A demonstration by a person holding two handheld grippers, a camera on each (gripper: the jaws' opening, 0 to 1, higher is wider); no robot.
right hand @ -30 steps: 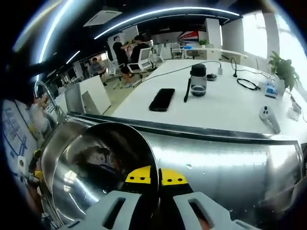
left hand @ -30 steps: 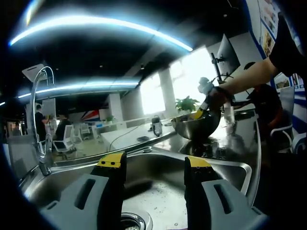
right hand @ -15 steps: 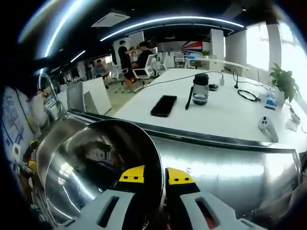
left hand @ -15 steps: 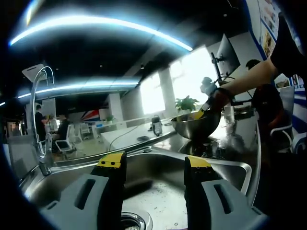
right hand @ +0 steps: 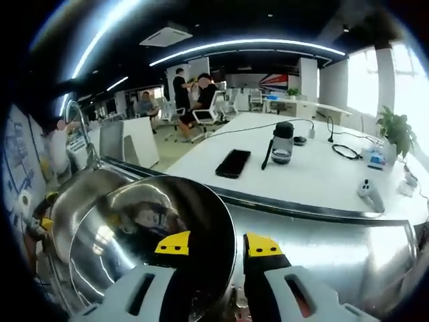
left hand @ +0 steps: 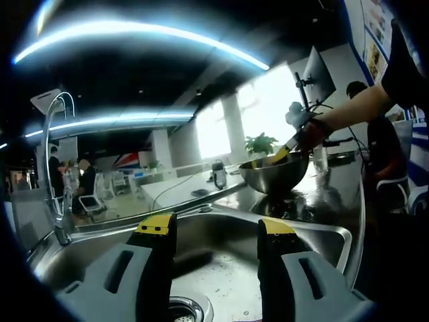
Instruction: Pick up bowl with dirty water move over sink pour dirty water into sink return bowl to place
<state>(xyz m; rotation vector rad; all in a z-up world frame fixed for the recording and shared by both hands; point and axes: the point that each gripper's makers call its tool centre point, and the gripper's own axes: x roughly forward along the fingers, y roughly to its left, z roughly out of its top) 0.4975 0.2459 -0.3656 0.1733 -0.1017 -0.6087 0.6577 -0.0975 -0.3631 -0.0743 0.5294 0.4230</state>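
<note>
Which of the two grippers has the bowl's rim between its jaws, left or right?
The right gripper: its jaws straddle the steel bowl rim on the counter. The left gripper hangs open above the sink, holding nothing.

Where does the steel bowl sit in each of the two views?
Left gripper view: the bowl sits right of centre on the counter beside the sink, with the right claw at its rim.
Right gripper view: the bowl is at lower left, its rim between the right claw's jaws.
Shared landmark: the curved faucet.
</note>
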